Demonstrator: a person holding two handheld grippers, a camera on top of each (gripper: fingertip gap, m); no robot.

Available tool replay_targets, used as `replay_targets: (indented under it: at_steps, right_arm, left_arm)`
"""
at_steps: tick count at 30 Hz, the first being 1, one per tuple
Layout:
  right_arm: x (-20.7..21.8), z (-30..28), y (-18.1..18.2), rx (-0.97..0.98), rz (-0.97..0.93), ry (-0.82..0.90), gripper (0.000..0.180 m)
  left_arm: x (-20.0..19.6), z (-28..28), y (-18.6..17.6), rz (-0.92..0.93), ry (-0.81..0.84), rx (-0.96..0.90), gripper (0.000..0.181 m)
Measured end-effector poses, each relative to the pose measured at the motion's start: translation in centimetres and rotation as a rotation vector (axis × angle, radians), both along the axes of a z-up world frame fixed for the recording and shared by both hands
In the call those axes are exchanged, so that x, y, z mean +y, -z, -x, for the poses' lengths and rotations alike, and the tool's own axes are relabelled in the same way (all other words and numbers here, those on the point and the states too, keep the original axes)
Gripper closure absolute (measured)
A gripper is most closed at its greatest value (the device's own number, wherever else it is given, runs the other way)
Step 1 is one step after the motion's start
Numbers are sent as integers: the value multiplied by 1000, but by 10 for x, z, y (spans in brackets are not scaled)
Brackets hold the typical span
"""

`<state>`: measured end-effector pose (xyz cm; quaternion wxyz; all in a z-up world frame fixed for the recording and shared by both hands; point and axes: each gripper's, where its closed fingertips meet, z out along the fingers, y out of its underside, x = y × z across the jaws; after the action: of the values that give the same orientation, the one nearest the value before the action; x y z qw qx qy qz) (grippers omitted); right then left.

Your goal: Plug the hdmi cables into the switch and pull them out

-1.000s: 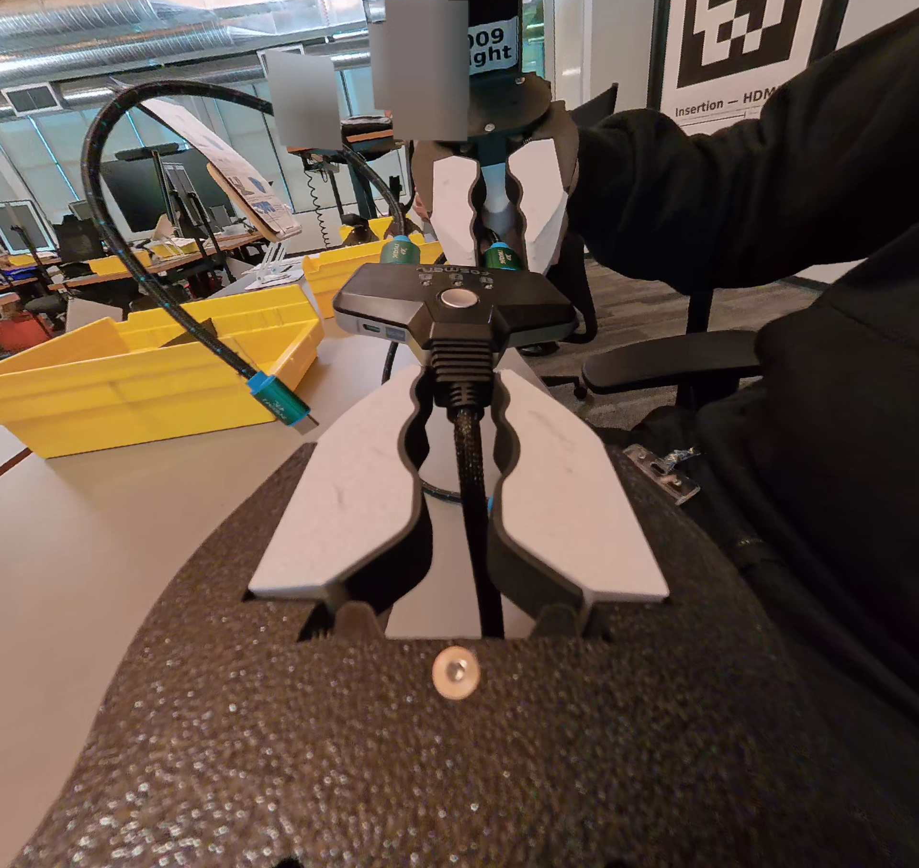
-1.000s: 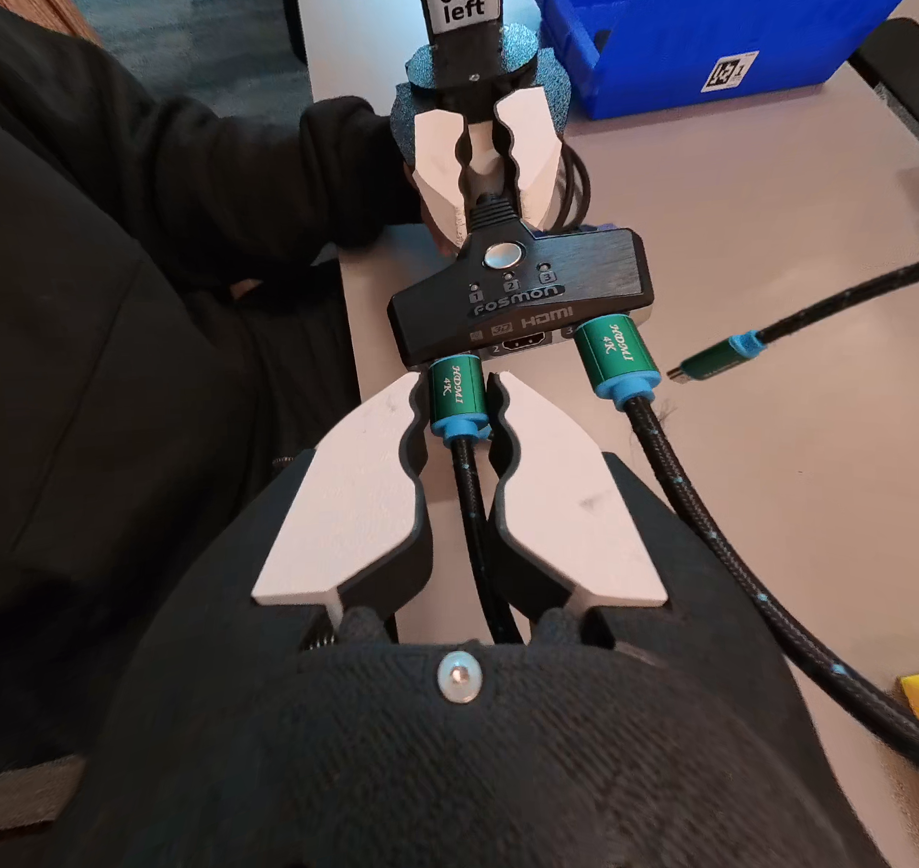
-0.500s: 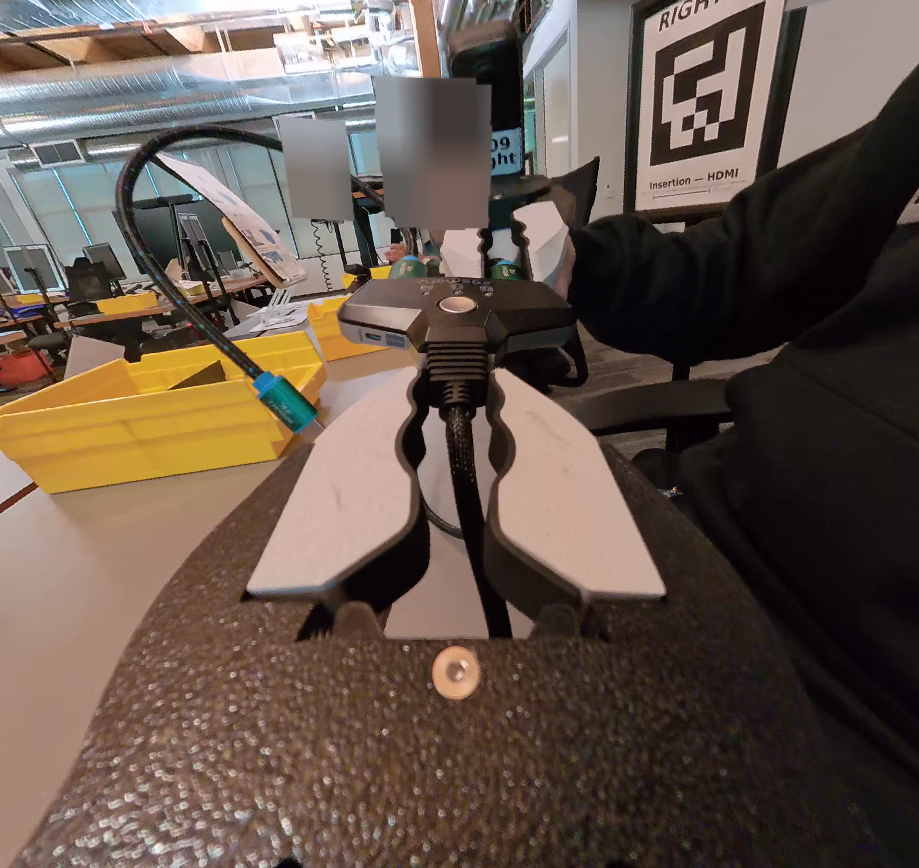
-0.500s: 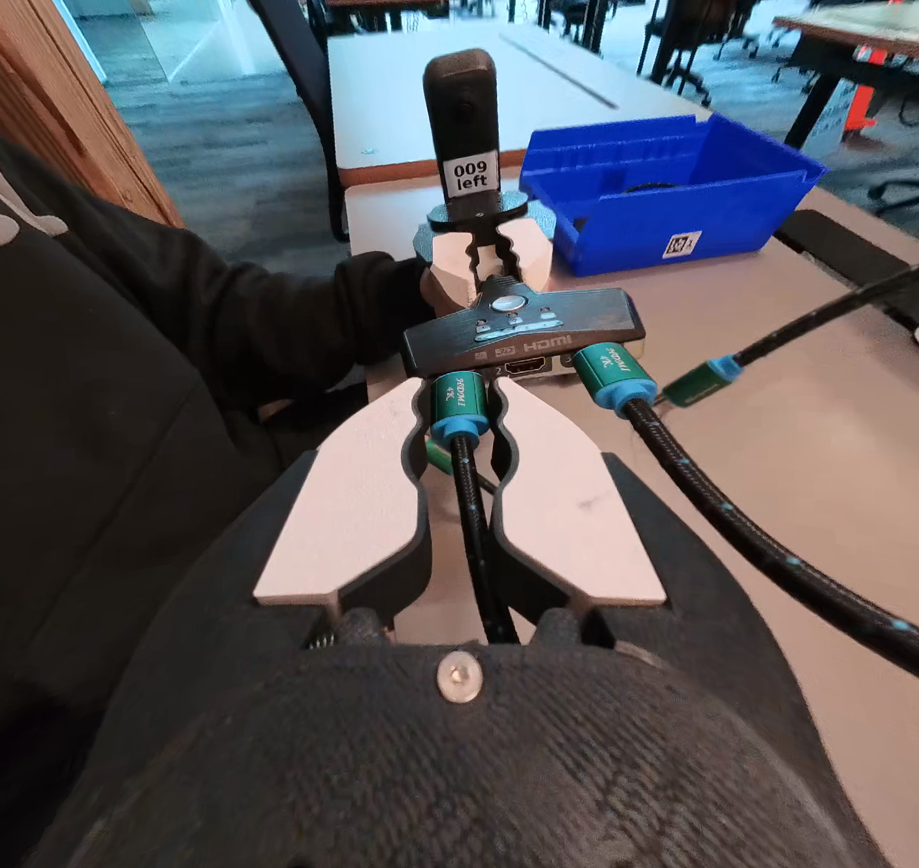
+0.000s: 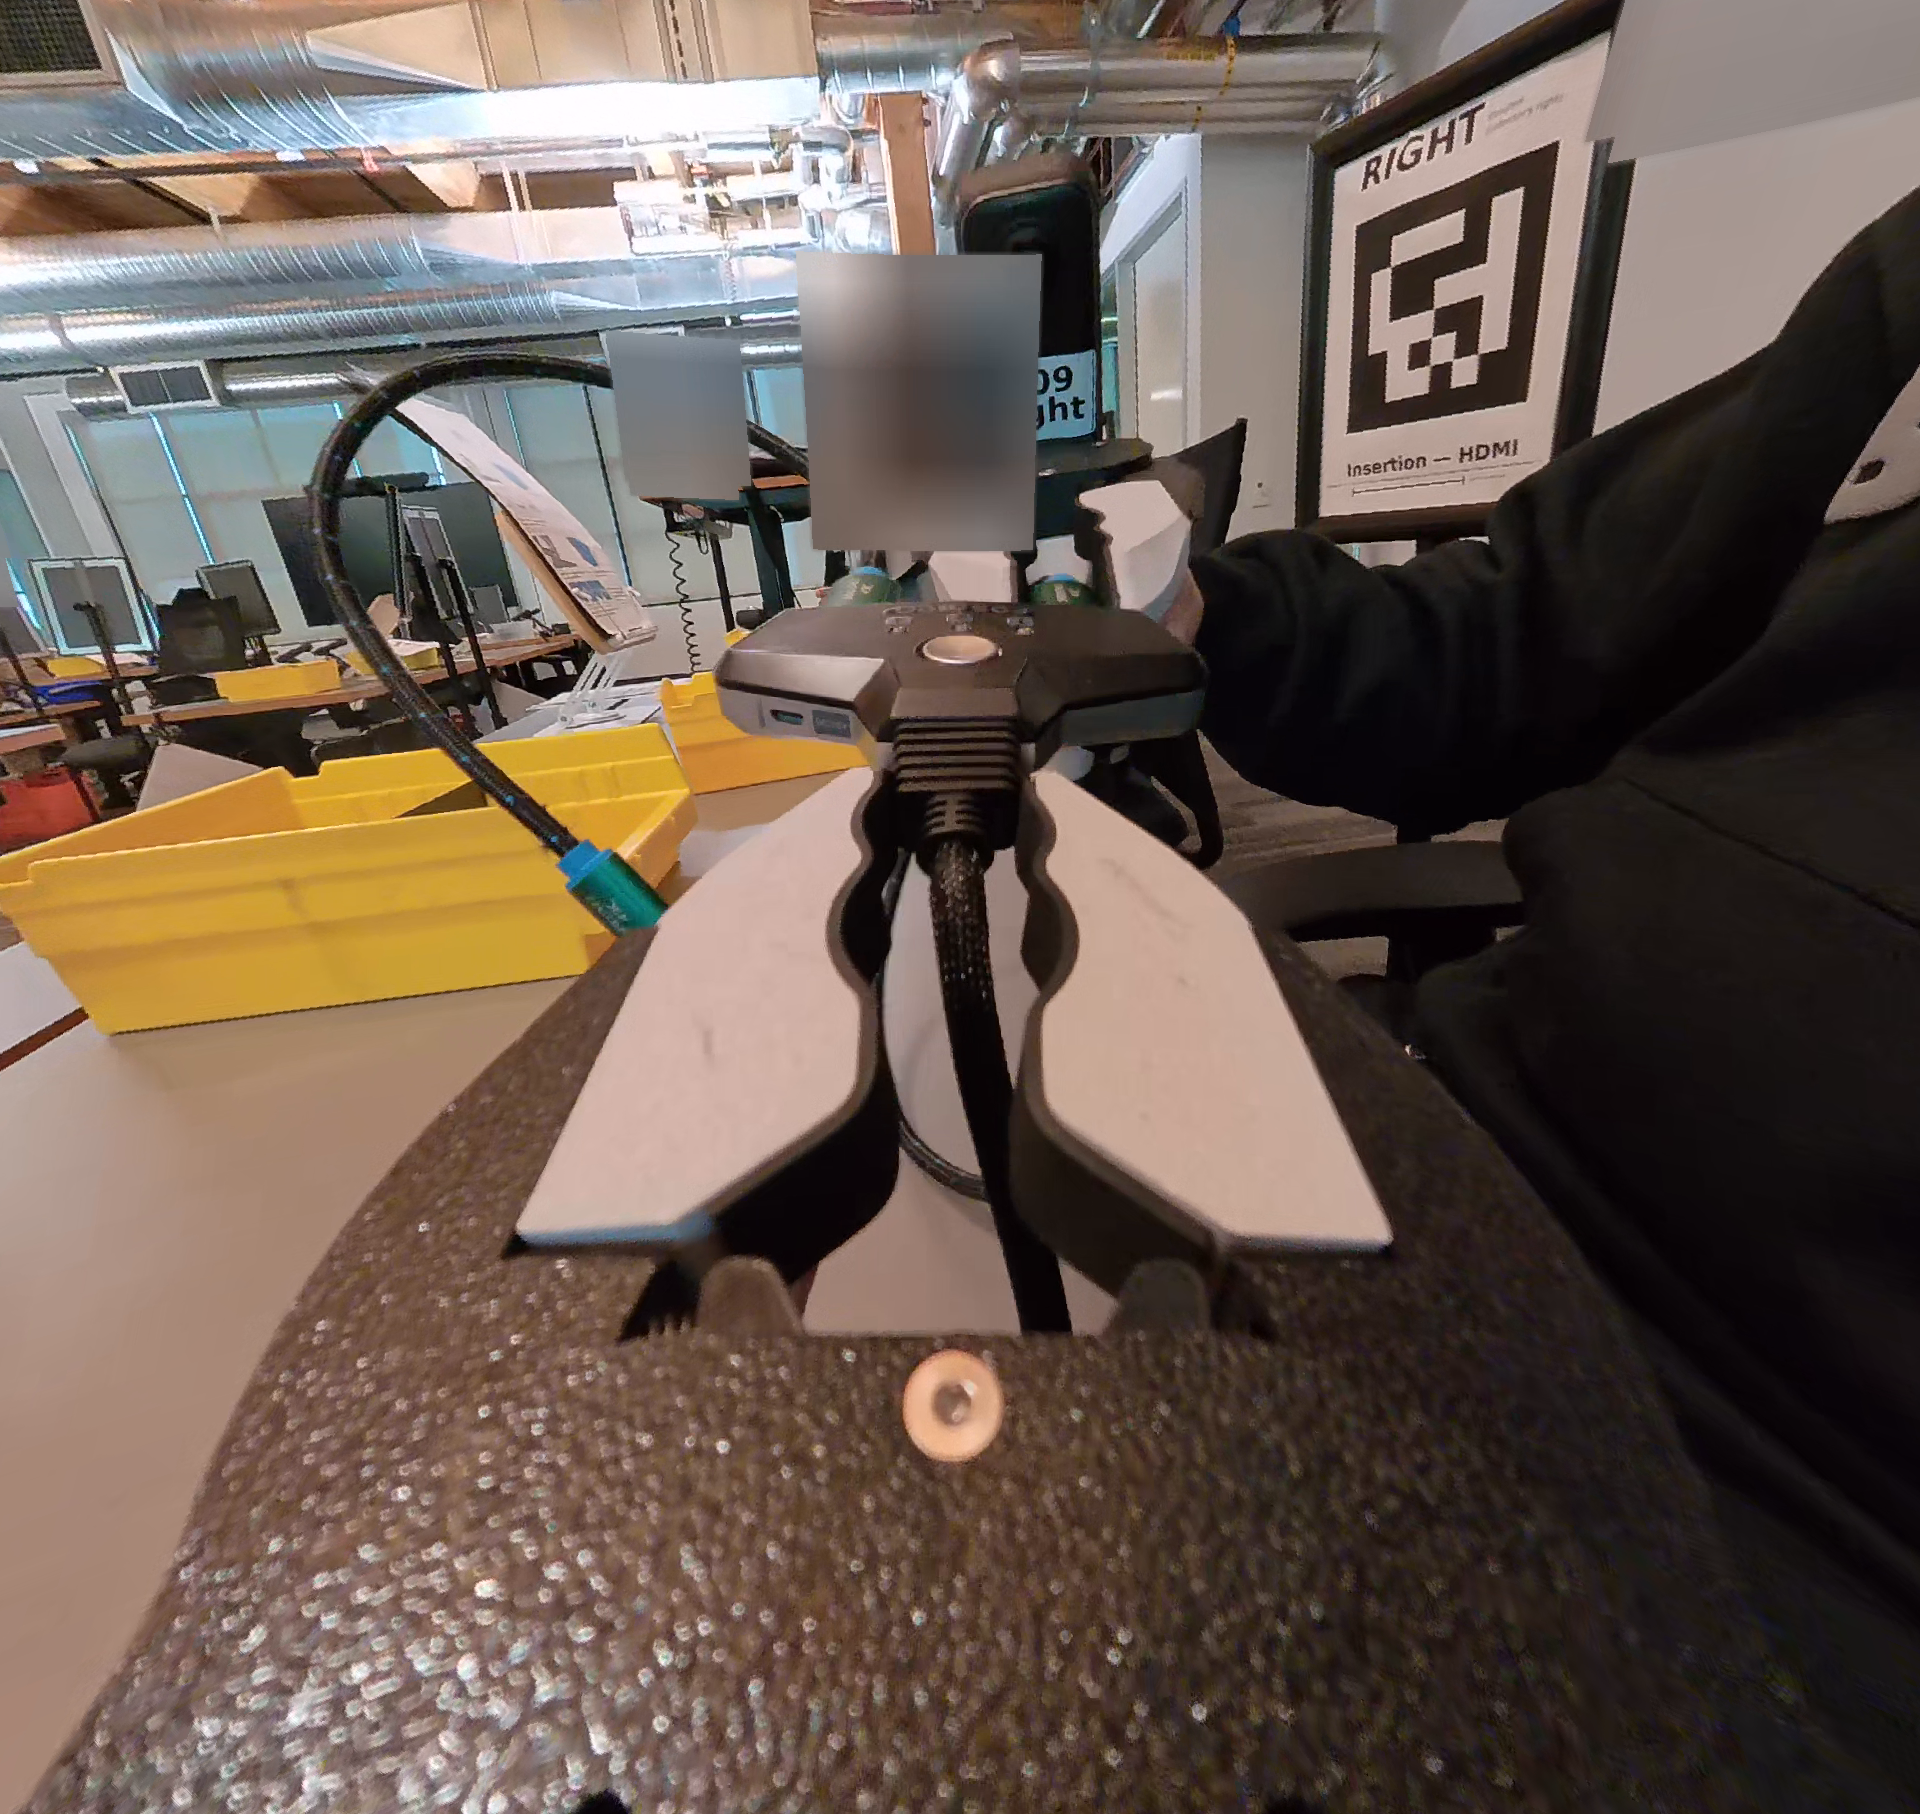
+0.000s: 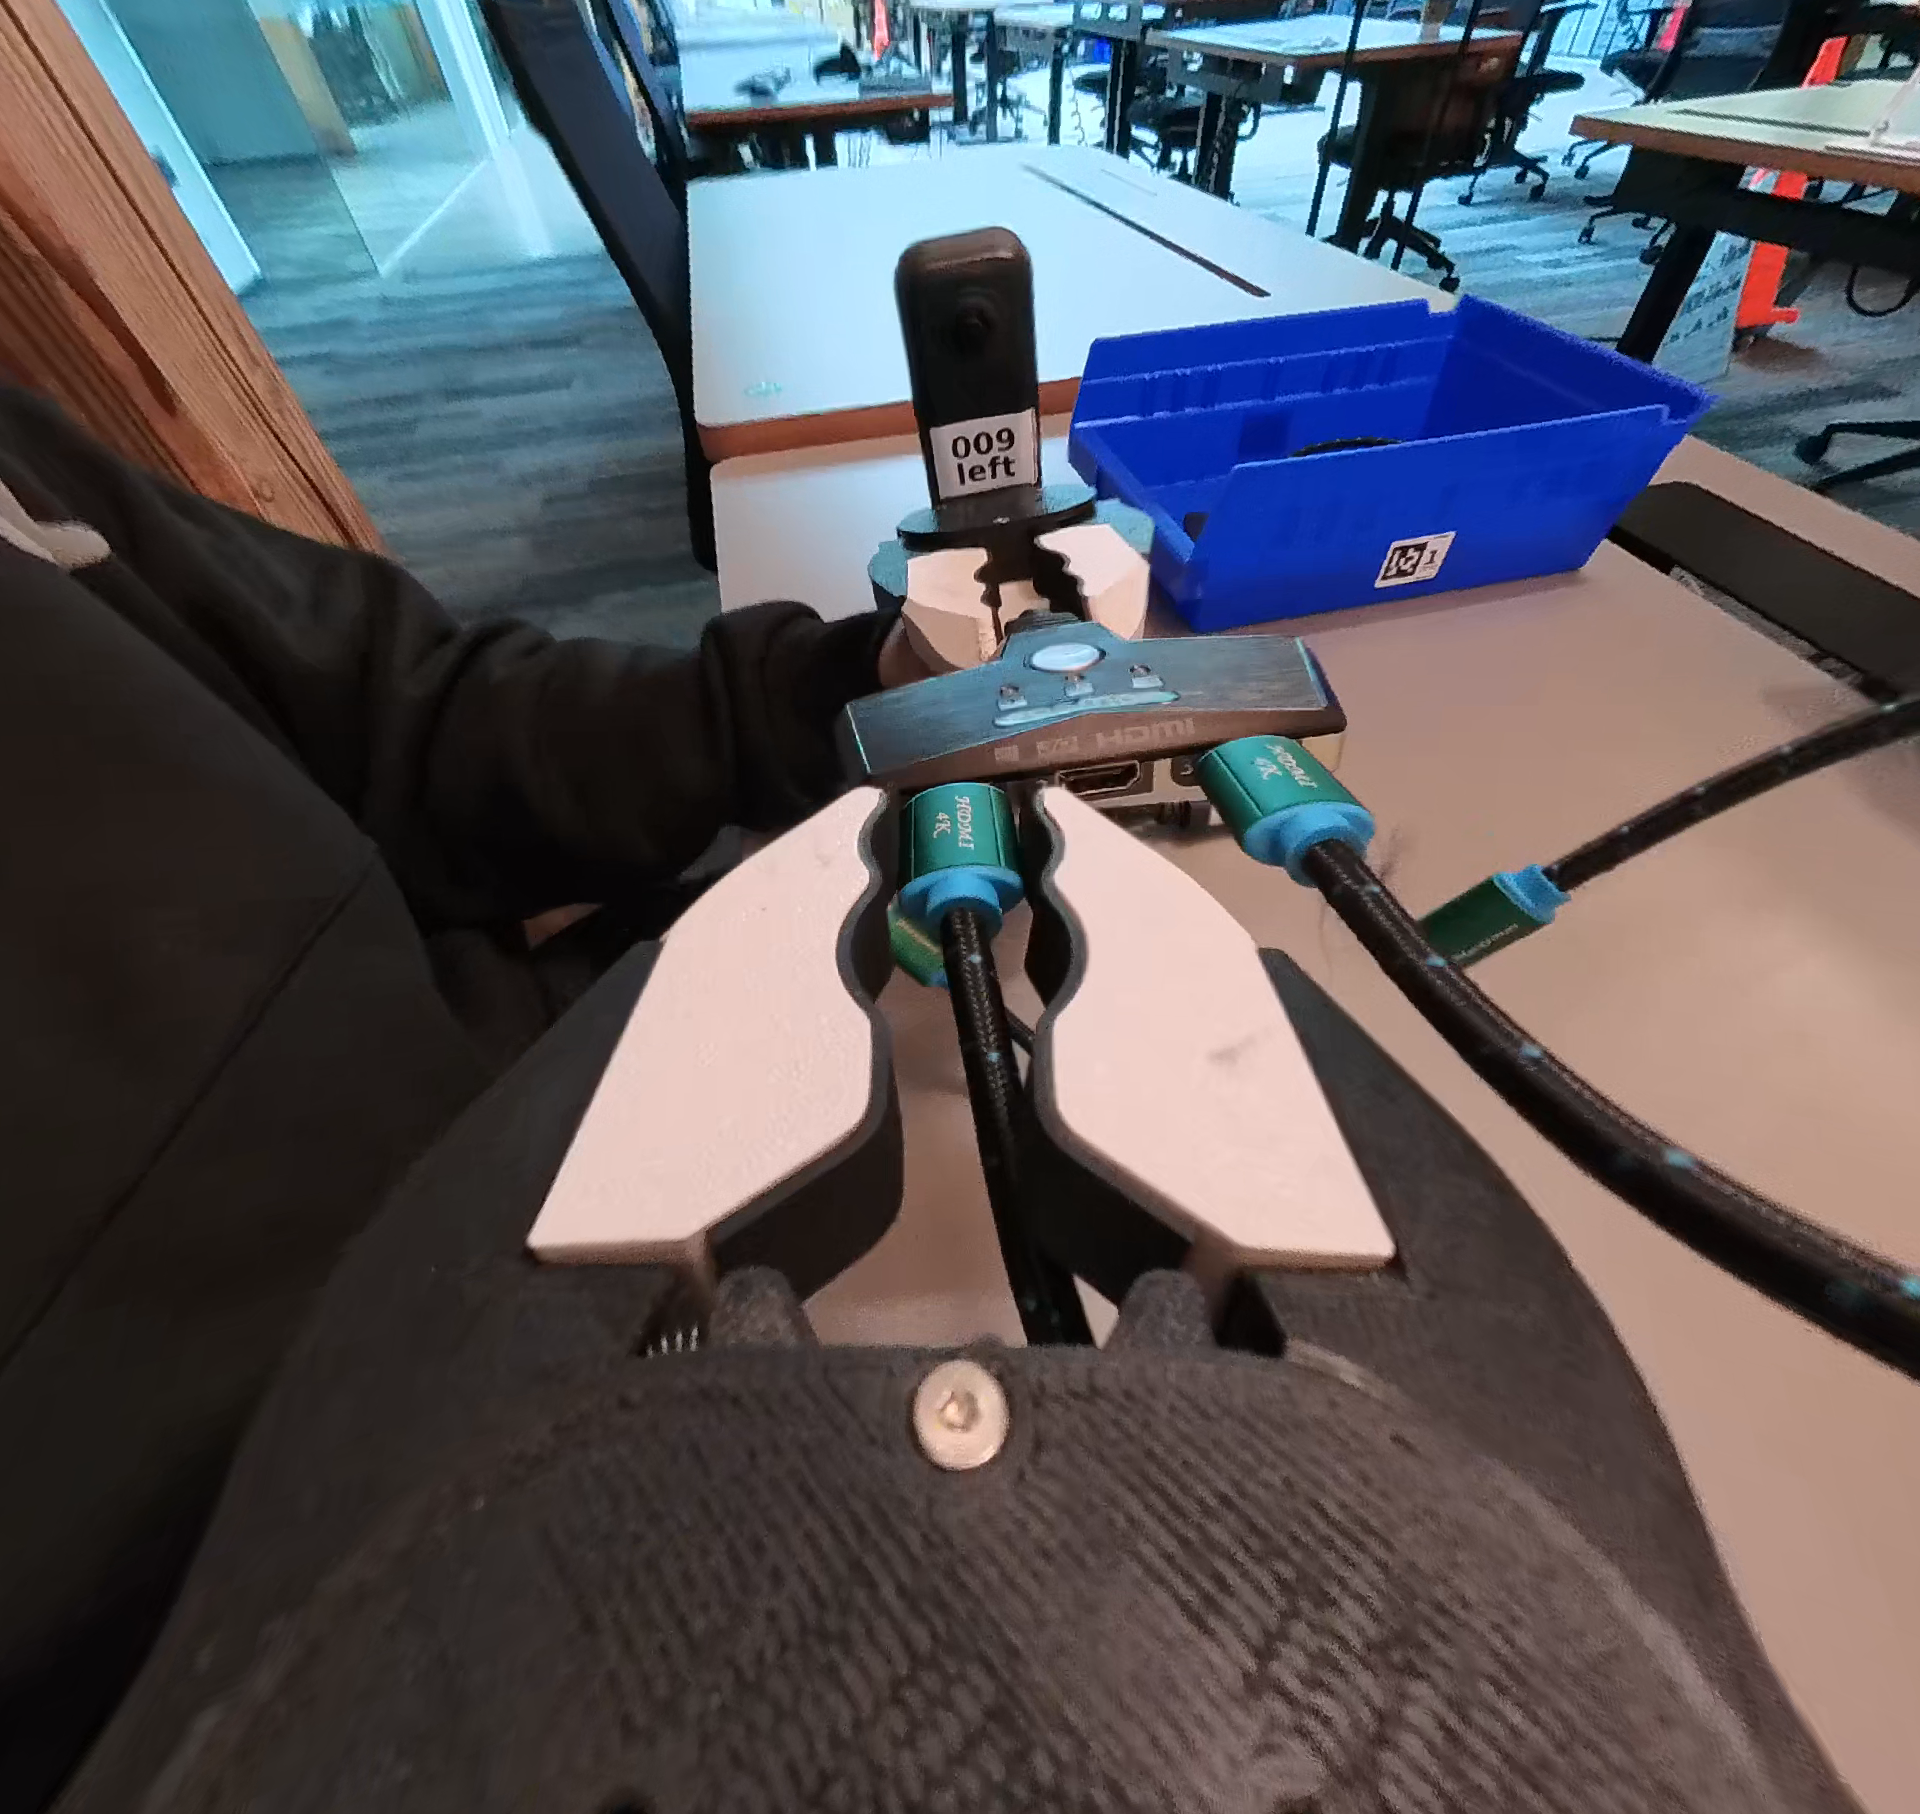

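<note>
Your right claw [image 6: 956, 860] pinches the green plug [image 6: 954, 834] in the switch [image 6: 1091, 715], your left claw [image 5: 954, 808] pinches the switch's tail, so pull straight back along the cable.

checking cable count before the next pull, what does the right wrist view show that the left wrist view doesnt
Only the right wrist view shows the switch's port face: an open middle port, the green plug the right gripper grips, a second seated plug, and a blue bin.

Only the left wrist view shows the switch's ribbed cable collar between the left gripper fingers, plus yellow bins.

Both show the black switch held between the grippers, and one loose plug on a braided cable.
</note>
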<state>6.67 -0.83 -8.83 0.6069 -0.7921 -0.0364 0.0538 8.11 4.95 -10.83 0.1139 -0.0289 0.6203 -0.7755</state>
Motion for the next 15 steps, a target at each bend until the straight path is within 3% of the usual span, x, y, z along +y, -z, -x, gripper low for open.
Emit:
replay_targets:
  at_steps: [6, 15]
  right_arm:
    - [-7, 1, 7, -145, 159, -17, 156]
    - [-34, 1, -1, -120, 228, -72, 156]
  left_arm:
    - [-4, 2, 3, -17, -4, -12, 158]
    - [-28, 7, -6, -93, -19, -40, 158]
